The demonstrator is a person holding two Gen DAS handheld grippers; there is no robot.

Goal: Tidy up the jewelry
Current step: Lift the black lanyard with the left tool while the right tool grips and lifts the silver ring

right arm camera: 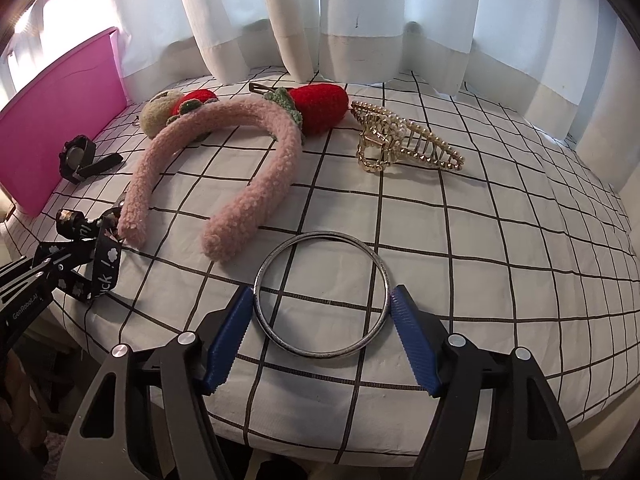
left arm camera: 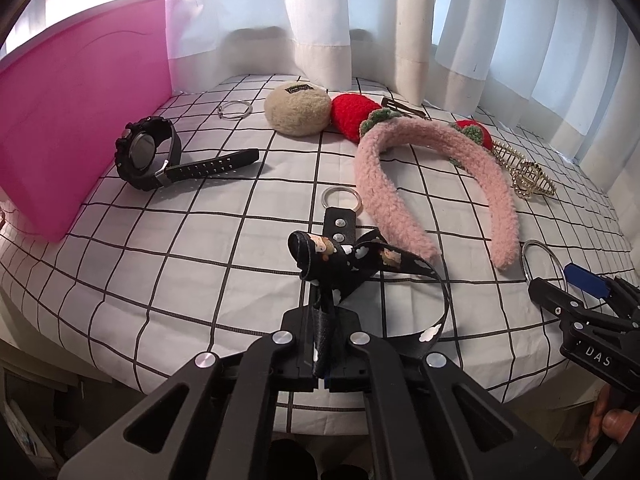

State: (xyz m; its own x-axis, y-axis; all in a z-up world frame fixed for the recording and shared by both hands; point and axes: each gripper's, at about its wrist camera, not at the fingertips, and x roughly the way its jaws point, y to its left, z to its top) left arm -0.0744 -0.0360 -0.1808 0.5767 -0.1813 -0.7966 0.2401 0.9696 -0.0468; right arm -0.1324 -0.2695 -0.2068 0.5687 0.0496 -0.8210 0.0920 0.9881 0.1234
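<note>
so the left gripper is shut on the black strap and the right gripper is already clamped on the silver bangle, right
Not quite. The left gripper is shut on the black strap, but the right gripper is open: the right wrist view shows its blue pads spread either side of the silver bangle, not clamped.
</note>
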